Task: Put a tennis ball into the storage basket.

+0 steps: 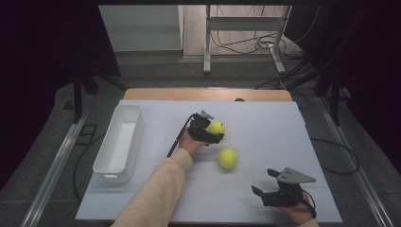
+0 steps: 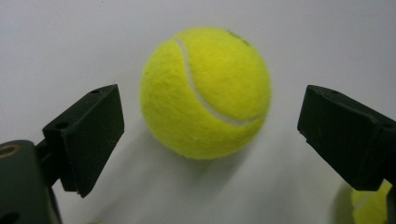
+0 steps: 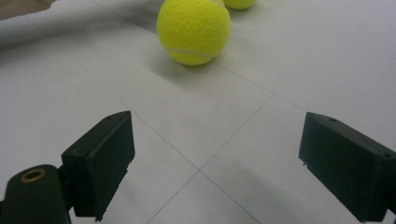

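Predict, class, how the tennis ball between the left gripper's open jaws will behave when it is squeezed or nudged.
The ball is round and rests freely on the flat table, so a nudge would probably send it rolling. Its fuzzy felt should give the left gripper decent grip rather than slip. It looks light for its size and likely springy, not fragile.

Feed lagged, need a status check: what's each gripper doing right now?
Left gripper: open, jaws either side of the far tennis ball, not gripping.
Right gripper: open, holding nothing.
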Motion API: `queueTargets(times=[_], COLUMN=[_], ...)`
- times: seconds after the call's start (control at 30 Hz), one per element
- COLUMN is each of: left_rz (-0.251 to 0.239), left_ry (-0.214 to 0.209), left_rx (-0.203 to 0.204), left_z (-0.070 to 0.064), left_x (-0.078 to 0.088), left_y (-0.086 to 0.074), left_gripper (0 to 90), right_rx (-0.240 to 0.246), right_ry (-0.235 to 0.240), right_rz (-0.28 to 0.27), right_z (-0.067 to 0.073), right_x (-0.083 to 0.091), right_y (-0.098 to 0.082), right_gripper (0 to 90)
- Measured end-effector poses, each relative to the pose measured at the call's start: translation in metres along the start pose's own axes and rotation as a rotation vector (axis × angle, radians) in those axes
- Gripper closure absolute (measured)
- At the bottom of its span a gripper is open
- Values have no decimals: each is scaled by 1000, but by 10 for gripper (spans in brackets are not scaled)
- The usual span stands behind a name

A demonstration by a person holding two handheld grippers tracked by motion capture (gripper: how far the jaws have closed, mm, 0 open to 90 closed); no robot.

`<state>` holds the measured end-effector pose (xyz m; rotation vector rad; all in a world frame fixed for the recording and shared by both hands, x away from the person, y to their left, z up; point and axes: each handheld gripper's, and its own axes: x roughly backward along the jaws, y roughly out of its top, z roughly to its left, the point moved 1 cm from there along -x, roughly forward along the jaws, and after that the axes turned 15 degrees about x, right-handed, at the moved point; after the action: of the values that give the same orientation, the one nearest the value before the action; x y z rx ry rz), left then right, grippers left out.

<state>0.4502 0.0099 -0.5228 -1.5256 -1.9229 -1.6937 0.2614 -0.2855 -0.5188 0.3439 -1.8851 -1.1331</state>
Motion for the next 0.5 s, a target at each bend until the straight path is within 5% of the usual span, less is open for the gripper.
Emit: queueTargets(times=[0.4,0.5], left_rz=[16,18], left_ry=[18,12], left_rx=[-1,-11], left_z=[-1,-1], left_x=[-9,-10], left_y=[4,4], left_gripper=[85,158], right_rx=[1,1], right_ry=[-2,-3], right_rz=[3,0], right_z=[0,-1], right_x=[1,1], right_y=[0,-1], right_gripper=[108,108])
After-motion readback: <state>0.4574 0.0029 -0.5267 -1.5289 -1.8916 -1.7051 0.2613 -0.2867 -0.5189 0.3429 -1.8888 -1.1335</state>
